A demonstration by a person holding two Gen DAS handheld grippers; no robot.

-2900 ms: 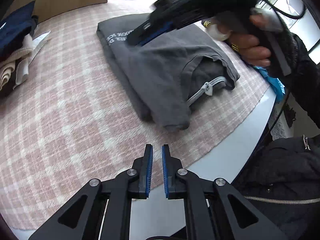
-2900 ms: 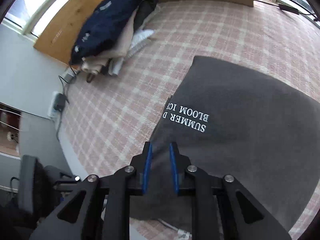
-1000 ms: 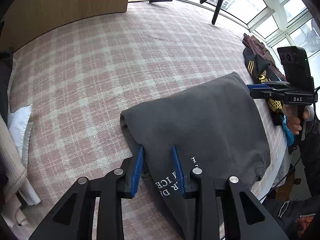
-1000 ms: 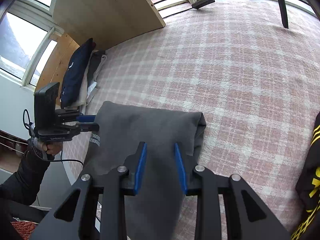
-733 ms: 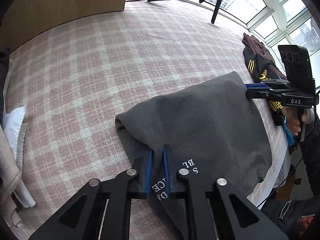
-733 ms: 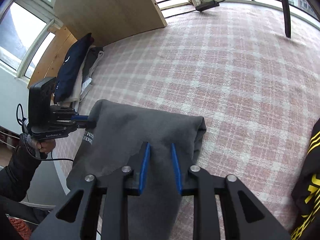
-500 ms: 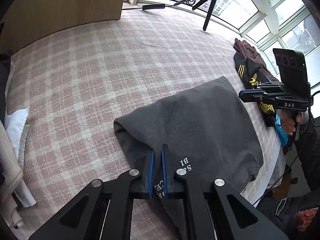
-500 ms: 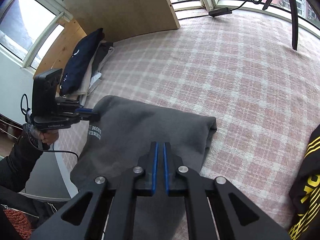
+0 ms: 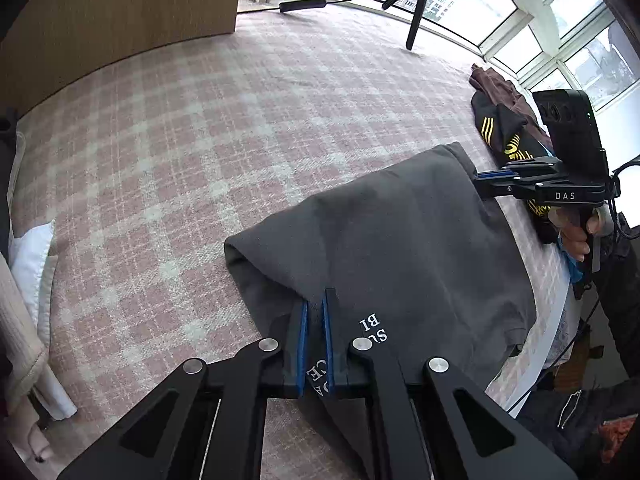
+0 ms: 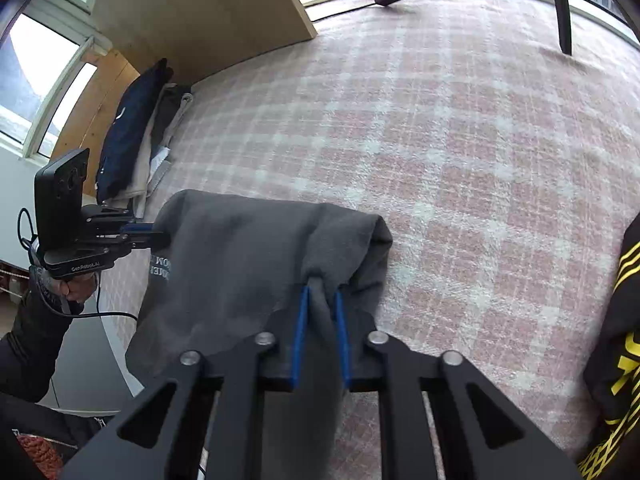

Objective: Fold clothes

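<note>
Sweatshirt (image 9: 400, 240), grey, sits low in both frames on the pink plaid surface (image 9: 180, 128). Left gripper (image 9: 313, 312) jaws pinch its printed edge. Right gripper (image 10: 320, 304) jaws pinch a bunched fold.

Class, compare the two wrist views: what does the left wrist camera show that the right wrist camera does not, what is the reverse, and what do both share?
Only the left wrist view shows the brown garment by the windows. Only the right wrist view shows the navy garment on top of the clothes pile beside the wooden board. Both show the grey T-shirt on the pink checked cloth, the black-and-yellow garment, and the left gripper and right gripper, each shut on the T-shirt.
</note>
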